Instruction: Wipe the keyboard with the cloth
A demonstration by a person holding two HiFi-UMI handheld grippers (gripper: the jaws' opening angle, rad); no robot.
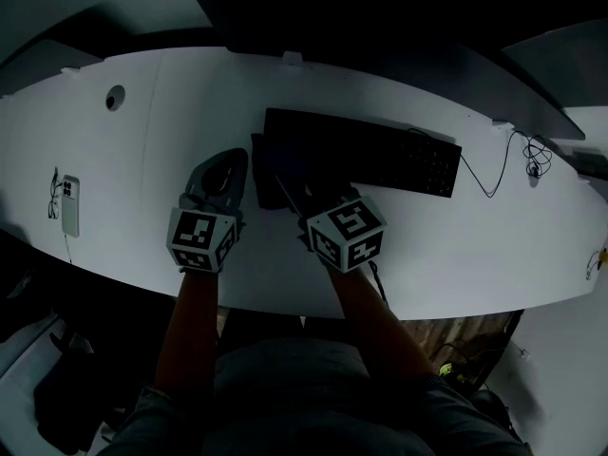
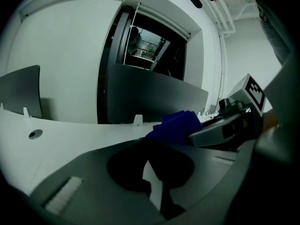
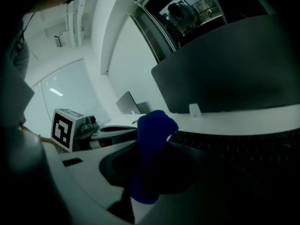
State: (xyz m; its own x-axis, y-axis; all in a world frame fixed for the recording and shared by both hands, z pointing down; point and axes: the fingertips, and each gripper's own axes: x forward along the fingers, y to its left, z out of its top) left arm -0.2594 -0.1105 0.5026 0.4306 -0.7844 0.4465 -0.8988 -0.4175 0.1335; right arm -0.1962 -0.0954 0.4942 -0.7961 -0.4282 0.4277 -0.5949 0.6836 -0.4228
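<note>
My right gripper (image 3: 146,175) is clamped on a blue cloth (image 3: 151,139). The cloth stands up in a bunched fold between its two jaws, and its top pokes above them. In the head view the cloth shows only as a dark patch at the left end of the black keyboard (image 1: 380,155), touching or just over that end; I cannot tell which. The keyboard lies flat on the white desk (image 1: 190,112), angled a little, with its right end nearer me.

My left gripper (image 2: 152,184) hangs just beside the right one, on its left and low over the desk. Its jaws are a narrow gap apart with nothing between them, only a sliver of white desk showing through. From the left gripper view, the cloth and the right gripper's grey body sit just ahead and to the right.

A phone (image 1: 69,207) lies near the desk's left edge, well apart from the keyboard, and a round hole (image 1: 115,98) opens in the desktop beyond it. A thin black cable (image 1: 494,180) loops across the desk past the keyboard's right end. A dark grey panel (image 2: 154,97) stands upright along the far edge of the desk, held by small white clips. The room is dim and the desk reads pale against it.
</note>
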